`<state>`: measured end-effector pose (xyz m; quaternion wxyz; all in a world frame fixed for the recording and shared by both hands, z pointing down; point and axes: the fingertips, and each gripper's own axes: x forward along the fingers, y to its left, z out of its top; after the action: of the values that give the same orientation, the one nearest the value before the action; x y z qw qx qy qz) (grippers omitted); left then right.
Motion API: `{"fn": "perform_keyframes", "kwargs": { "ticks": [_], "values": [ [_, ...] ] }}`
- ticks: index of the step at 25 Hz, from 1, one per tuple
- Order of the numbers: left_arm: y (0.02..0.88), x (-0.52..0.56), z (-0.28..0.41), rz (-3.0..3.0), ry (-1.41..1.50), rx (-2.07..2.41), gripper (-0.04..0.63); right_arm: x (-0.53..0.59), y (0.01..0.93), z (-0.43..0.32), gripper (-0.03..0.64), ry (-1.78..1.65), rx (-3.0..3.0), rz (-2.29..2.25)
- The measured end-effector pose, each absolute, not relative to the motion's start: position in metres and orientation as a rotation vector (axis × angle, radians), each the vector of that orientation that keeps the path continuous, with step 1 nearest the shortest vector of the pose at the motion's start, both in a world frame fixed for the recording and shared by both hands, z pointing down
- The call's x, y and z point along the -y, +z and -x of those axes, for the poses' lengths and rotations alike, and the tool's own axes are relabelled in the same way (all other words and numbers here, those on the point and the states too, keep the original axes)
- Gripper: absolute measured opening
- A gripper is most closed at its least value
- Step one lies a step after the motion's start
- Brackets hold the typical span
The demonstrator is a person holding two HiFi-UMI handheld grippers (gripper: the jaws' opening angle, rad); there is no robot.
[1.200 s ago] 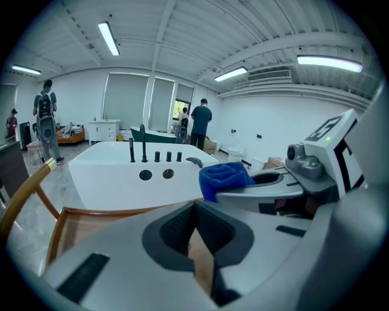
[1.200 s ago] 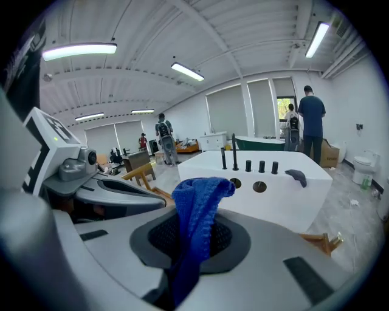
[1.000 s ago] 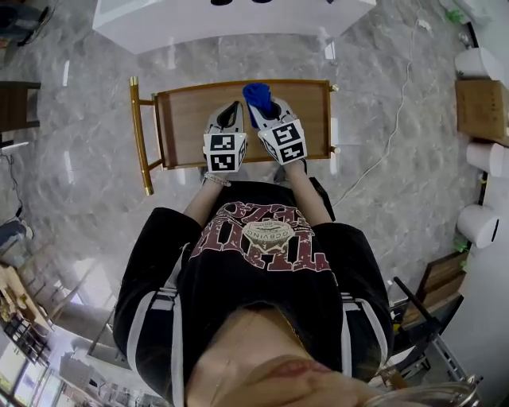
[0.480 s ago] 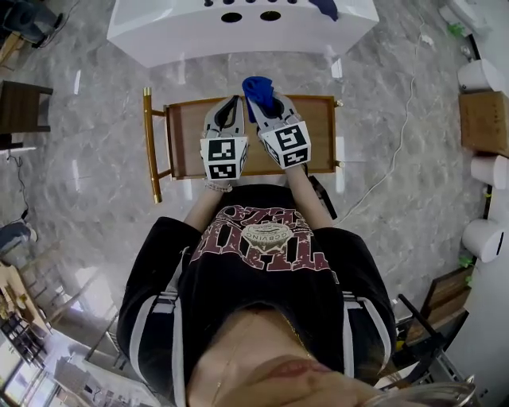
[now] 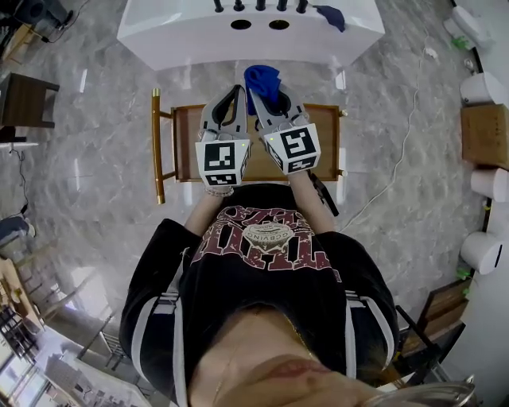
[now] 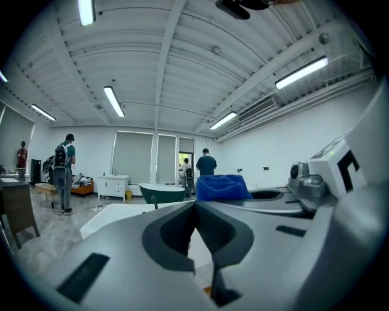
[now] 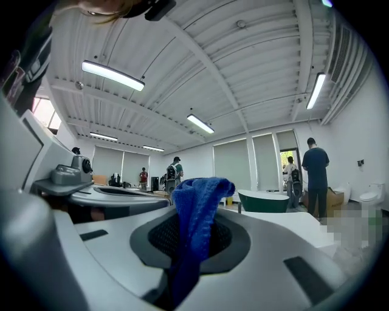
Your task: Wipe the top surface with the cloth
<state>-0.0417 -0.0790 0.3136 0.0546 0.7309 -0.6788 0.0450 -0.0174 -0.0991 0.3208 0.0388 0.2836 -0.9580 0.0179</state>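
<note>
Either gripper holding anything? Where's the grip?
The right gripper pinches the blue cloth low on its bunch; top pokes out. The left gripper is shut, empty.

Wooden tabletop (image 5: 187,143) in gold frame (image 5: 157,147) on grey marble floor (image 5: 95,159); white counter (image 5: 199,36) beyond carries blue rag (image 5: 328,16).

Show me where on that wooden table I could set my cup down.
The wooden top is bare along its left strip, between the gold rail and the left tongs. It is also bare at its right end, beyond the right tongs, which pinch a blue cloth. The middle is crowded: both tongs sit over it.
</note>
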Motion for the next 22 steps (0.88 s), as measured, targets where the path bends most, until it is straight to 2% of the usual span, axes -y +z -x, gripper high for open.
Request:
{"fn": "perform_keyframes", "kwargs": {
  "ticks": [11, 22],
  "values": [
    [0.265, 0.077, 0.053, -2.265, 0.054, 2.139, 0.048, 0.093, 0.264, 0.032, 0.055, -0.103, 3.002, -0.843],
    [0.249, 0.081, 0.048, -2.309, 0.026, 2.141, 0.048, 0.095, 0.249, 0.029, 0.055, -0.145, 3.015, -0.847]
  ]
}}
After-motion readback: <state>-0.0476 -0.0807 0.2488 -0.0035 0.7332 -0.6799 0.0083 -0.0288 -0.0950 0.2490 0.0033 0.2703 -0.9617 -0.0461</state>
